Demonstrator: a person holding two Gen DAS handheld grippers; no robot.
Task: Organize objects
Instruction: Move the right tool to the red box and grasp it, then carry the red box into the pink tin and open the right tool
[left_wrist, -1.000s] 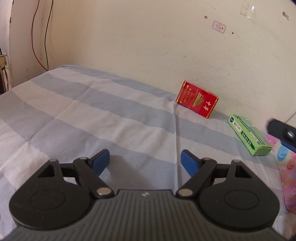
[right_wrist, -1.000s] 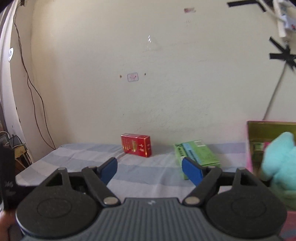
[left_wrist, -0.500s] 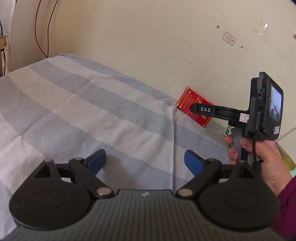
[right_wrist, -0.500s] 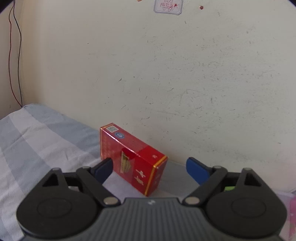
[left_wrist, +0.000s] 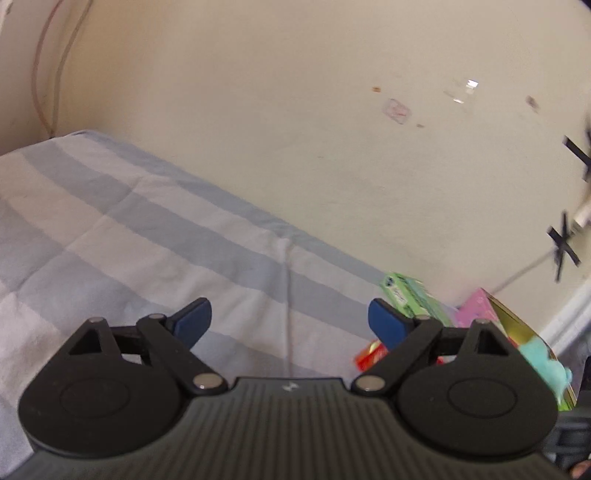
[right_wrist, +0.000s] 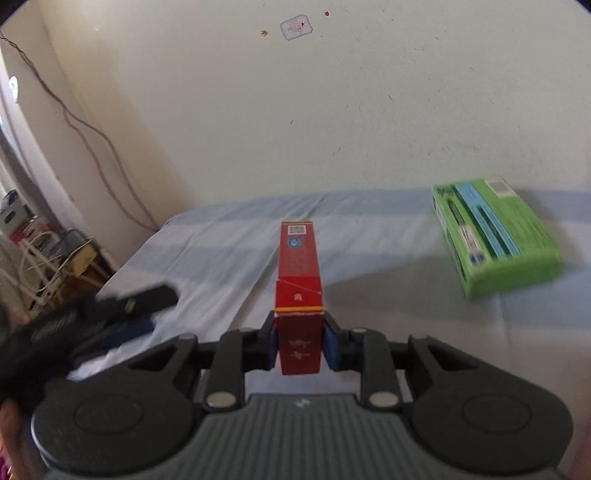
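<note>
Right gripper (right_wrist: 300, 345) clamps red box (right_wrist: 298, 295) – lifted off the striped sheet (right_wrist: 229, 251).
Left gripper (left_wrist: 289, 320) wide open, empty; green box (right_wrist: 495, 236) lies on sheet near wall – well apart from red box.

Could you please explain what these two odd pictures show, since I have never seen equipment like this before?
A person holds a two-finger claw in each hand, and each carries a wide-angle camera looking along its fingers.

Left-hand camera: the left claw is open and empty above a blue-and-white striped sheet.

Right-hand camera: the right claw is shut on a red box, gripping its near end. A green box lies on the sheet near the wall. At the left camera's right edge is a pink box with a turquoise plush toy.
</note>
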